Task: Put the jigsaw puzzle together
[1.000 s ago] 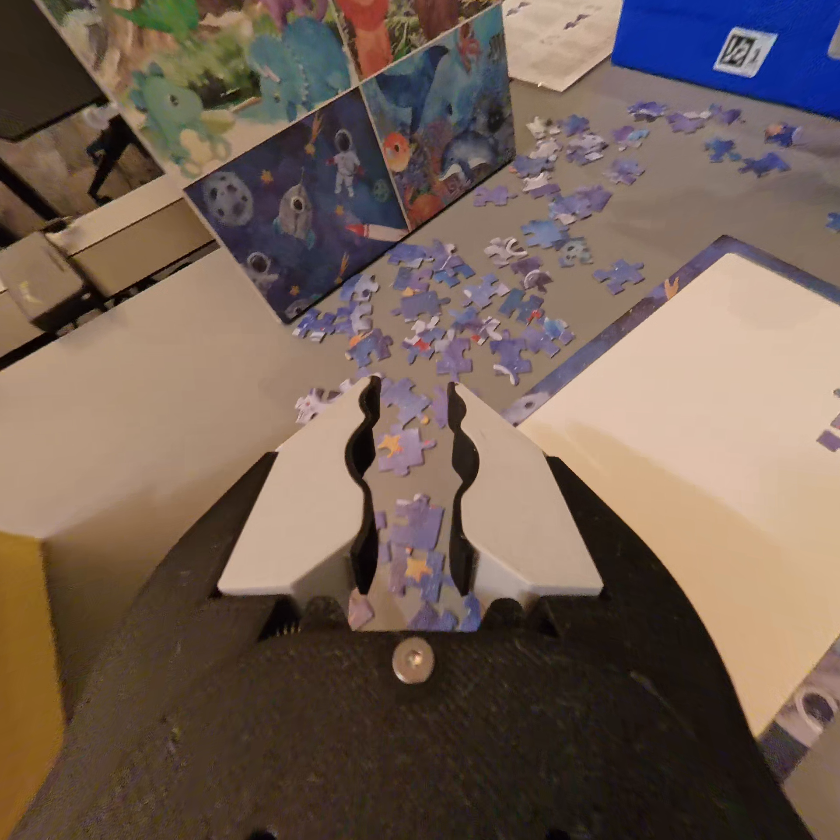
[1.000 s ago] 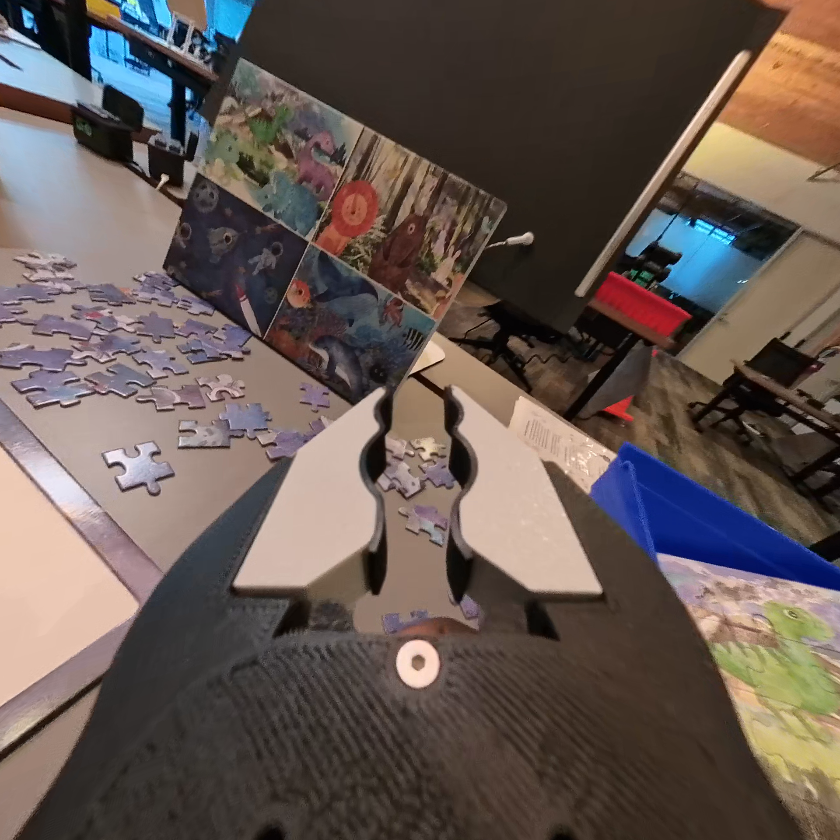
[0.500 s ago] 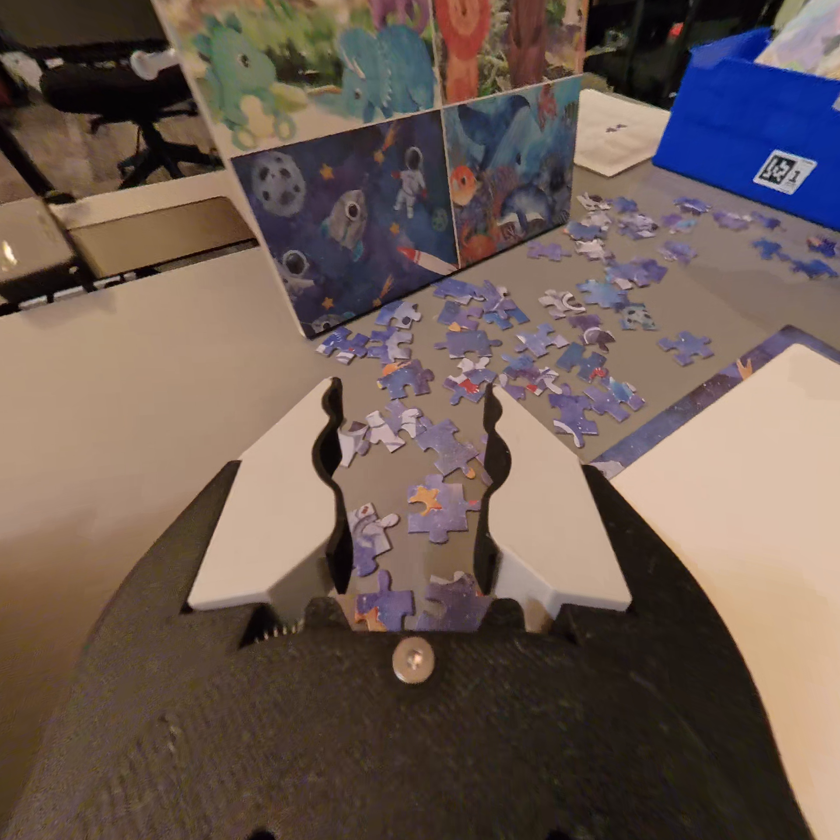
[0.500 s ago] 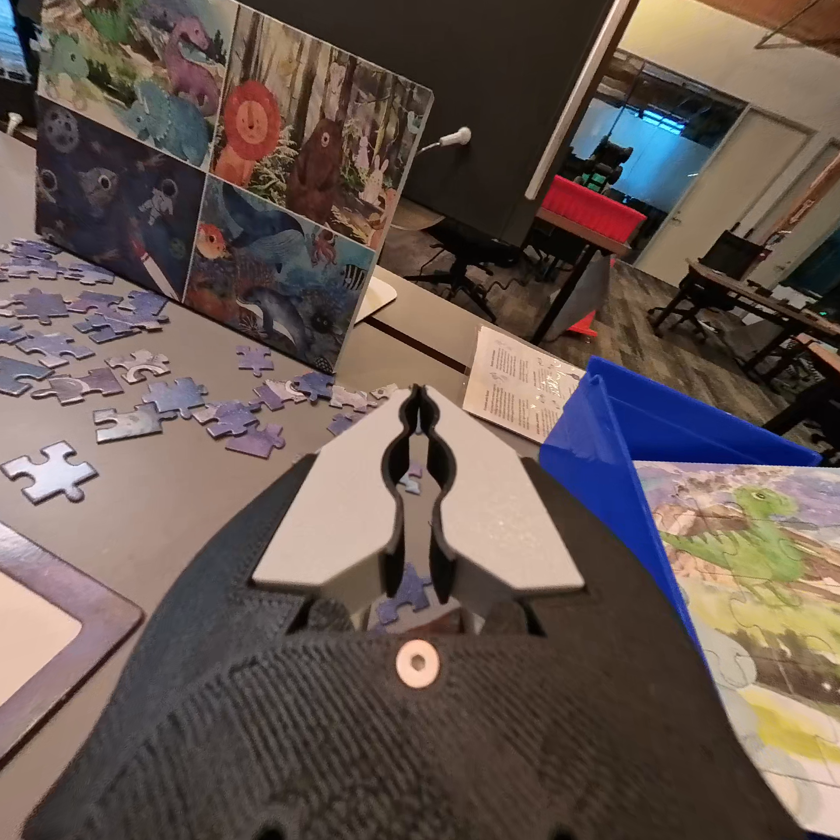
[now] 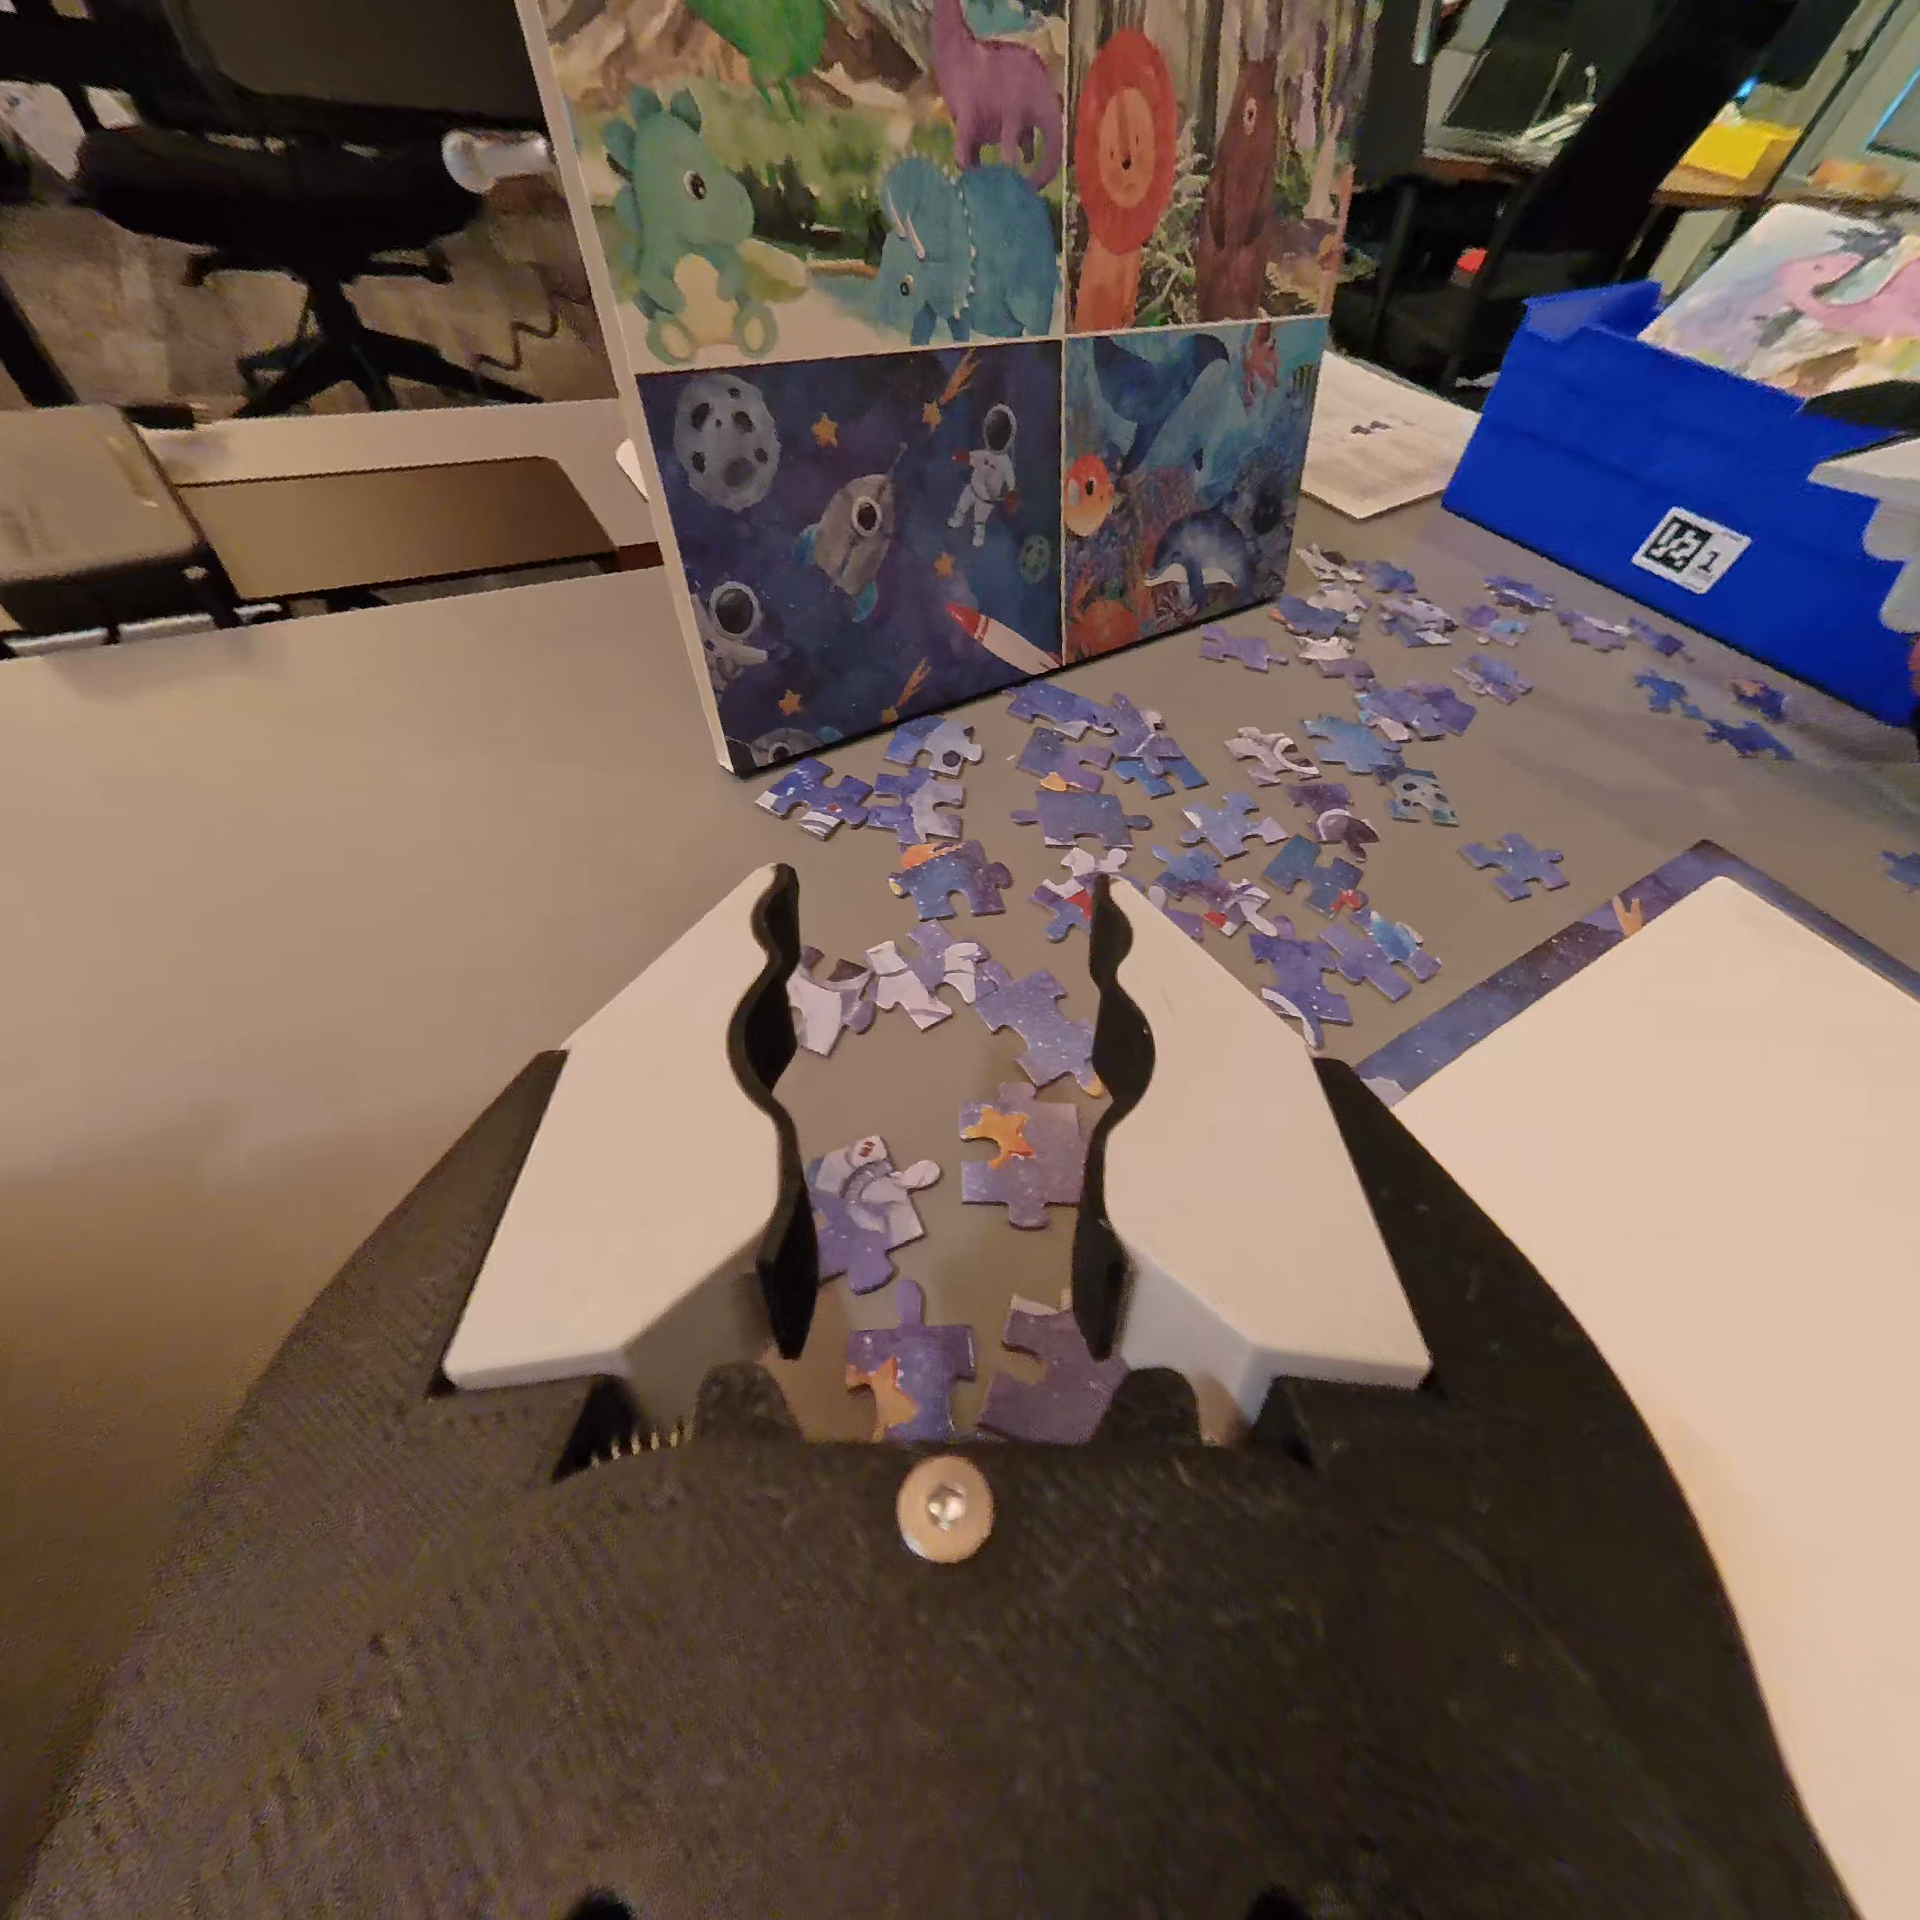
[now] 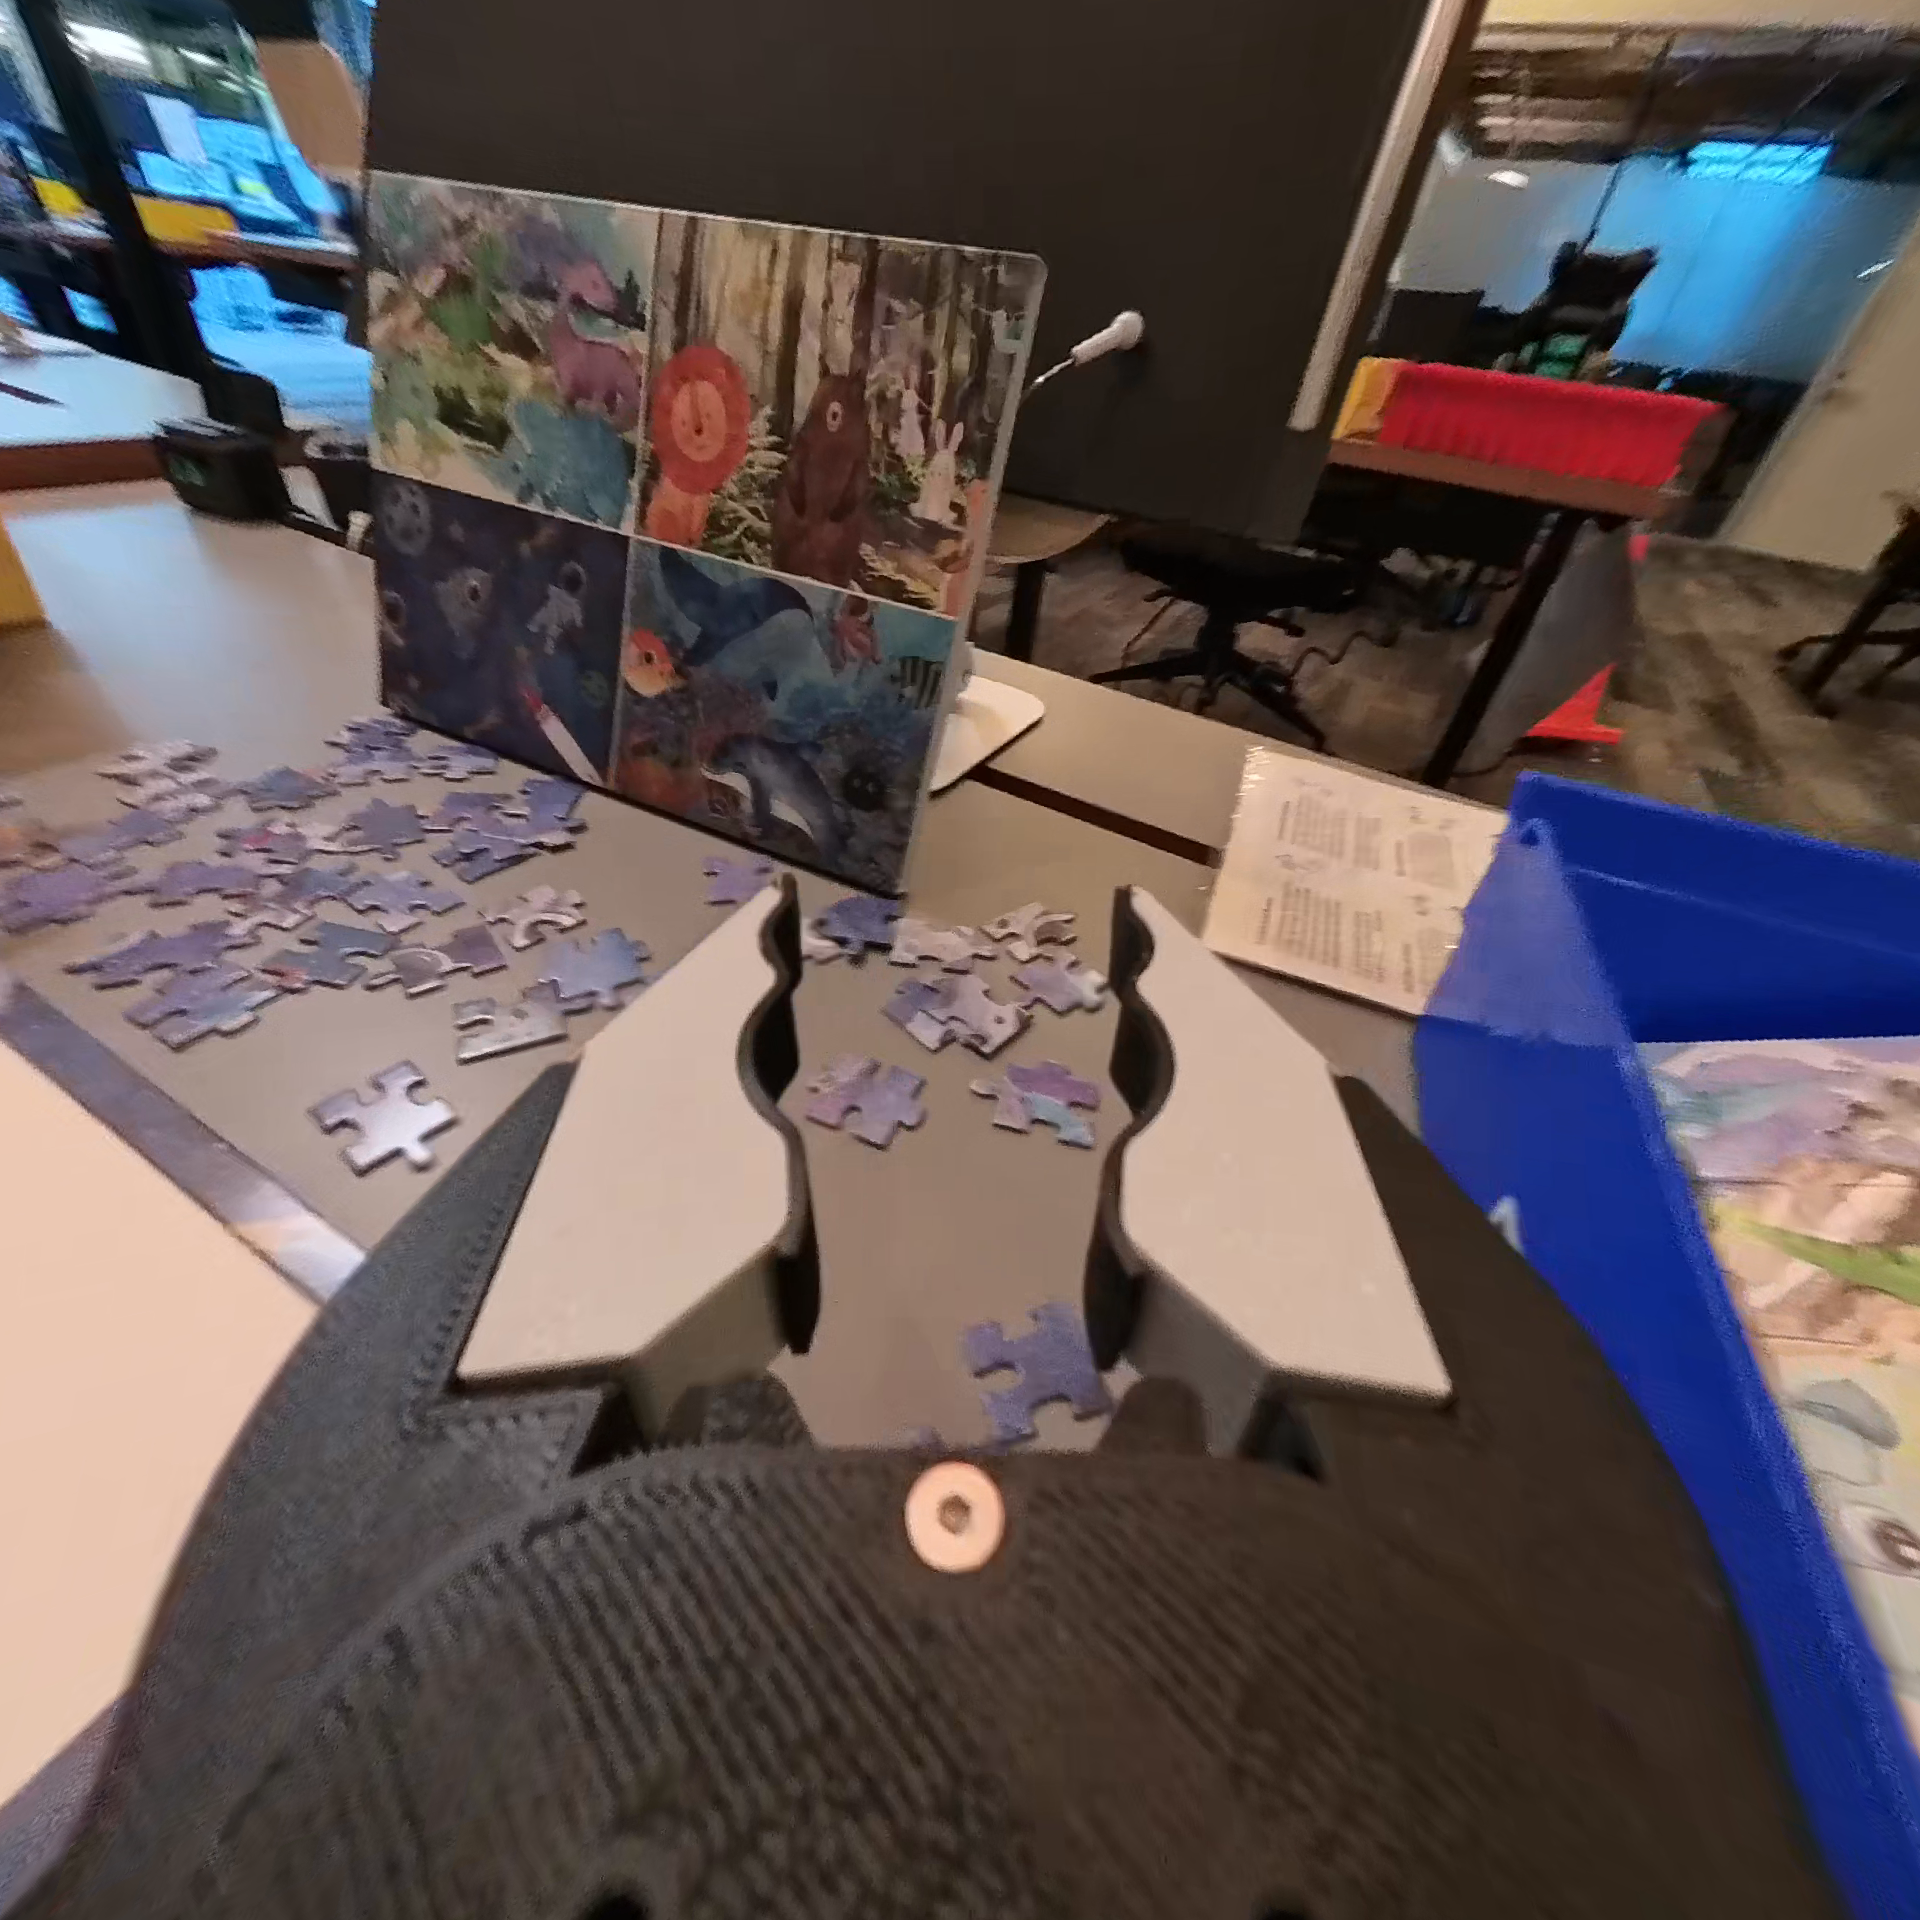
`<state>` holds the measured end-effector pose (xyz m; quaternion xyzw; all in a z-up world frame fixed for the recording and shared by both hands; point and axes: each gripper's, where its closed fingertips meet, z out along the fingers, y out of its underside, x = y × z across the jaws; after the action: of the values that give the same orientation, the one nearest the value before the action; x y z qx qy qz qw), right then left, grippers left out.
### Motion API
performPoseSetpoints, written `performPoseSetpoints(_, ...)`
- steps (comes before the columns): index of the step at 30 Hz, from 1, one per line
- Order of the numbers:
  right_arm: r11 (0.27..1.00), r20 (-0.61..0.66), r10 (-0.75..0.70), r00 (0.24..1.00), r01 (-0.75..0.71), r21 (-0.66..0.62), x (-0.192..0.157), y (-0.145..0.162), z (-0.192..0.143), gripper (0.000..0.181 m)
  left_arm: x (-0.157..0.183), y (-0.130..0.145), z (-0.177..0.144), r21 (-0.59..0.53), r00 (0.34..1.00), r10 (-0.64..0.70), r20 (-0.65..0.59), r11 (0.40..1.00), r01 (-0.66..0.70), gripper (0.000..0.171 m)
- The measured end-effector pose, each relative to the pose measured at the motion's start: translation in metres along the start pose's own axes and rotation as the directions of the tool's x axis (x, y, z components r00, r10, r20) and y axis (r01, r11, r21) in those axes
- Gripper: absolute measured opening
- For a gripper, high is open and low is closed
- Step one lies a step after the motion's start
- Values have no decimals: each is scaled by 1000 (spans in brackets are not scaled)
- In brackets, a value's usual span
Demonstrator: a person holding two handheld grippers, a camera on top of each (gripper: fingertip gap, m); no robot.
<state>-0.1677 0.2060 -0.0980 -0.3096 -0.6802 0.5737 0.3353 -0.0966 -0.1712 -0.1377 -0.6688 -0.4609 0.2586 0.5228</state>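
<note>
Several loose blue-purple space puzzle pieces (image 5: 1195, 821) lie scattered on the grey table; they also show in the right wrist view (image 6: 312, 904). The puzzle tray (image 5: 1662, 1091) with a dark blue starry border and a pale bare inside lies at the right; its corner shows in the right wrist view (image 6: 125, 1226). My left gripper (image 5: 940, 894) is open and empty above pieces, among them one with an orange star (image 5: 1023, 1153) and an astronaut piece (image 5: 862, 1195). My right gripper (image 6: 951, 904) is open and empty above a few pieces (image 6: 868, 1096).
A picture board (image 5: 956, 343) with four scenes stands upright behind the pieces, also in the right wrist view (image 6: 686, 530). A blue bin (image 6: 1704, 1143) with a dinosaur puzzle in it stands at the right. A printed sheet (image 6: 1351, 894) lies beside it. Across from one pair of fingers to the other is roughly 40 centimetres.
My left gripper has opened wider and tilted up, so more of the board shows. My right gripper shut half a second ago and has opened wide again while swinging left.
</note>
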Motion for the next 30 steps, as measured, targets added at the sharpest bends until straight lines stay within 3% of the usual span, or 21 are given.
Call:
performPoseSetpoints(6, 998, 155, 57, 986, -51, -44, -37, 1, 7, 58, 8, 2, 2, -8, 998, 69, -7, 998, -69, 43)
performPoseSetpoints(11, 996, 170, -21, 985, 36, -84, -51, 8, 9, 48, 17, 3, 3, -19, 983, 185, 9, 983, -185, 33)
performPoseSetpoints(17, 996, 176, -50, 983, 62, -65, -57, 2, 6, 32, 18, -2, 1, 4, 972, 230, 43, 973, -230, 15)
performPoseSetpoints(21, 993, 84, -100, 991, 95, 66, -46, -24, -6, 22, 10, -11, -7, 53, 974, 209, 90, 975, -214, 6)
performPoseSetpoints(23, 979, -28, -166, 986, 168, 115, -26, -40, -19, 21, 7, -14, -9, 72, 976, 192, 99, 977, -199, 3)
performPoseSetpoints(27, 891, -360, -223, 906, 339, 300, 26, -92, -84, 8, 17, -8, -9, 38, 992, 129, 0, 991, -129, 1)
performPoseSetpoints(30, 825, -416, -118, 902, 322, 464, 39, -111, -125, 5, 19, -13, -13, 72, 992, 129, -2, 989, -128, 1)
